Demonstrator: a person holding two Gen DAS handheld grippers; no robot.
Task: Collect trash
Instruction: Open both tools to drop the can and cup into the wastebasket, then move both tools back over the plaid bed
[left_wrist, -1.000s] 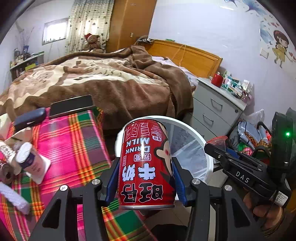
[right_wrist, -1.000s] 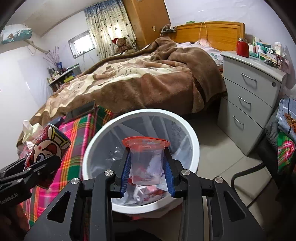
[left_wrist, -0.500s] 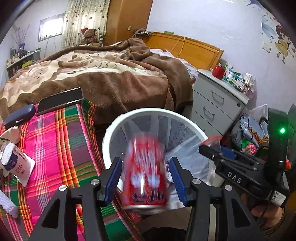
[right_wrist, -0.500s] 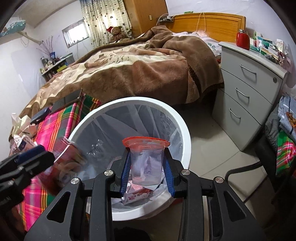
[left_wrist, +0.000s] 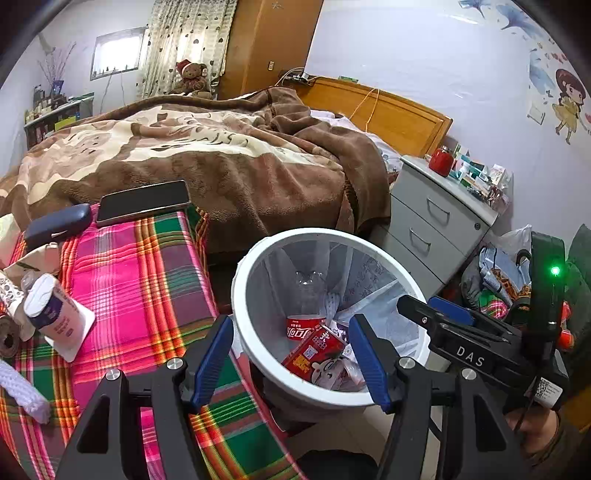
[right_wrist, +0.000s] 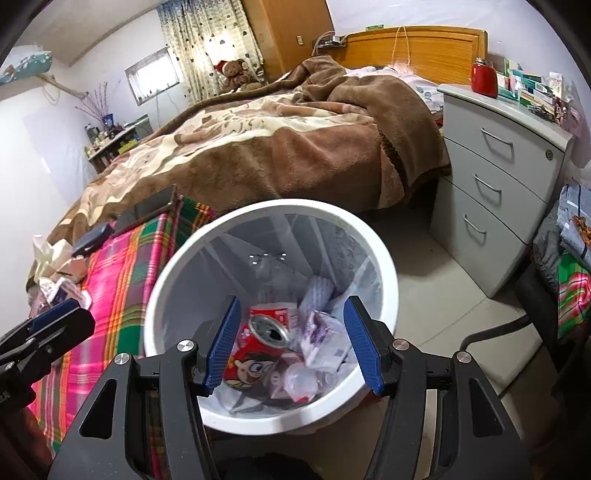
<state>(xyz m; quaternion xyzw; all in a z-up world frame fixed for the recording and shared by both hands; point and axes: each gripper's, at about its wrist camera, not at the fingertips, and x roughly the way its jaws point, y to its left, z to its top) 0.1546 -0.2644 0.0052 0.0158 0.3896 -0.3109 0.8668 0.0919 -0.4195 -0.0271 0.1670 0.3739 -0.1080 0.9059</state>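
The white trash bin (left_wrist: 240, 288) with a clear liner stands on the floor right under both grippers. The red milk drink can (left_wrist: 314, 350) lies tilted inside it beside a red cola cup (left_wrist: 306, 326). My left gripper (left_wrist: 290, 321) hangs over the bin's near rim, jaws opening, nothing between them. In the right wrist view the can (right_wrist: 255, 354) lies on the trash, a clear plastic cup (right_wrist: 299, 382) to its right. My right gripper (right_wrist: 292, 306) is over the bin (right_wrist: 159, 295), jaws opening and empty. Each gripper shows in the other's view: right (left_wrist: 417, 302), left (right_wrist: 70, 317).
Left of the bin is a plaid-covered table (left_wrist: 129, 295) with a dark tablet (left_wrist: 144, 201), a dark case (left_wrist: 55, 225) and a tipped paper cup (left_wrist: 55, 314). The bed lies behind. A grey drawer cabinet (left_wrist: 436, 221) stands at right, a chair (right_wrist: 491, 332) nearby.
The left gripper let go of the red can, which dropped into the bin. The right gripper opened and the clear red-rimmed cup fell in too. Both grippers stayed over the bin.
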